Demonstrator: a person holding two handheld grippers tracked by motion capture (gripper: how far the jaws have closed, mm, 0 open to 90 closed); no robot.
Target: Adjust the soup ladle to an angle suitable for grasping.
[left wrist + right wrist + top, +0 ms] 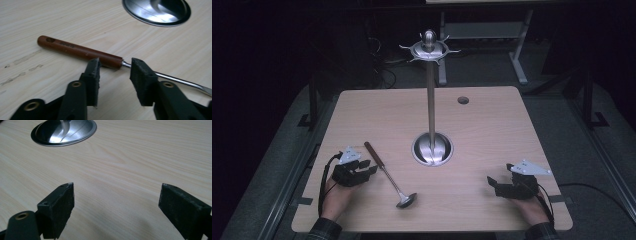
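A ladle lies flat on the wooden table, its brown wooden handle pointing away and its metal bowl near the front edge. My left gripper rests just left of the handle. In the left gripper view its jaws stand apart, and the handle and thin metal shaft cross just beyond the tips; the left gripper is open and its pads press on nothing. My right gripper sits on the table at the front right. The right gripper is wide open over bare wood.
A tall metal stand rises from a round steel base at the table's middle, with a ring of hooks on top. The base lies ahead of the left gripper. A small round hole is near the far edge.
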